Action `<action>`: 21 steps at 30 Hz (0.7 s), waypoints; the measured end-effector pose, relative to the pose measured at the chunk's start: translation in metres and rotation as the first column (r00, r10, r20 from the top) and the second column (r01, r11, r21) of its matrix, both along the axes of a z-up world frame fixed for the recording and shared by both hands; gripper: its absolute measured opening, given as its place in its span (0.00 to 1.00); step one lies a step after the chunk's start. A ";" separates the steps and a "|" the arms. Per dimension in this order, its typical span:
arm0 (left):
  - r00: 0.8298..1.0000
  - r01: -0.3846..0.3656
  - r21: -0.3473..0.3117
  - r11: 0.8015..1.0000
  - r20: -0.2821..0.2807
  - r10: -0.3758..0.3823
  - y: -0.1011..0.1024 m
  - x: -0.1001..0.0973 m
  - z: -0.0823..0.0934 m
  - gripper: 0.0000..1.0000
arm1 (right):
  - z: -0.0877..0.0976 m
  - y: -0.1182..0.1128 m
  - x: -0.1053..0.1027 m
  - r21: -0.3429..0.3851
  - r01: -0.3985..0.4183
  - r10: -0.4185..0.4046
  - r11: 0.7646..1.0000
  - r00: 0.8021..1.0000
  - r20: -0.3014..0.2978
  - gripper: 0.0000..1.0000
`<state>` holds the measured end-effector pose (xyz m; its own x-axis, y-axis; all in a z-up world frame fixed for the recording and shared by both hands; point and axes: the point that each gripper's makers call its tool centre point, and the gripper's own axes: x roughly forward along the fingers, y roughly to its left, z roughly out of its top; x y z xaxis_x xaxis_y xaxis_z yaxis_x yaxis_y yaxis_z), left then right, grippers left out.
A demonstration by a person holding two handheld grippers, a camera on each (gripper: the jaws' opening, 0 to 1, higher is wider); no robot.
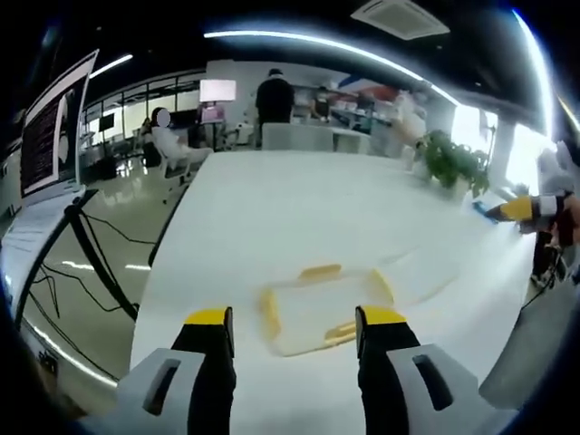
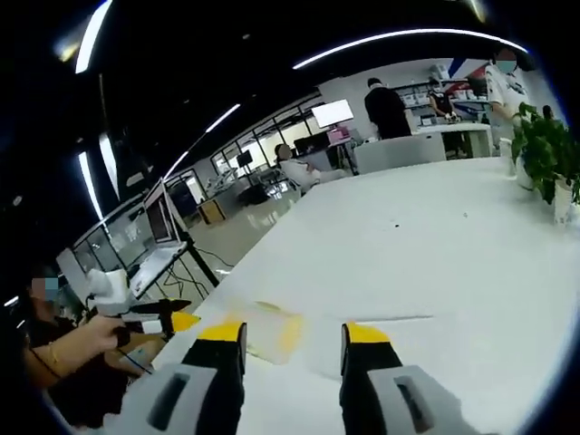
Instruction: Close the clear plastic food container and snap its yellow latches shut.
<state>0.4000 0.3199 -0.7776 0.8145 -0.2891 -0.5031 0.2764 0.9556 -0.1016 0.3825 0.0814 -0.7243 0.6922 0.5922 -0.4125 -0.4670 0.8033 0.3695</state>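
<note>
The clear plastic food container lies low on the white table, with yellow latches around its rim. Its lid state is hard to tell; a faint clear outline lies just right of it. My left gripper is open, with the container just beyond its yellow tips. My right gripper is open too, held back from the container, whose yellow edge peeks past the left jaw. The right gripper also appears at the table's far right side. A hand holds the left gripper at the table's left edge.
A potted plant stands on the table's right side. A monitor on a stand with cables is off the left edge. People and chairs are at the far end. The table edge runs along the left.
</note>
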 end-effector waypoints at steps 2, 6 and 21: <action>1.000 0.002 0.011 1.000 -0.001 -0.002 0.001 0.004 -0.003 0.51 | -0.006 0.011 0.002 -0.013 -0.027 0.027 1.000 1.000 0.006 0.38; 1.000 -0.005 0.006 1.000 -0.012 0.005 0.002 0.011 -0.011 0.50 | -0.019 0.028 0.009 -0.022 -0.047 0.047 0.999 0.999 -0.014 0.36; 0.998 0.015 0.039 0.999 -0.061 -0.012 0.002 0.036 -0.033 0.44 | -0.052 0.067 0.040 -0.055 -0.047 0.045 0.997 0.998 -0.039 0.27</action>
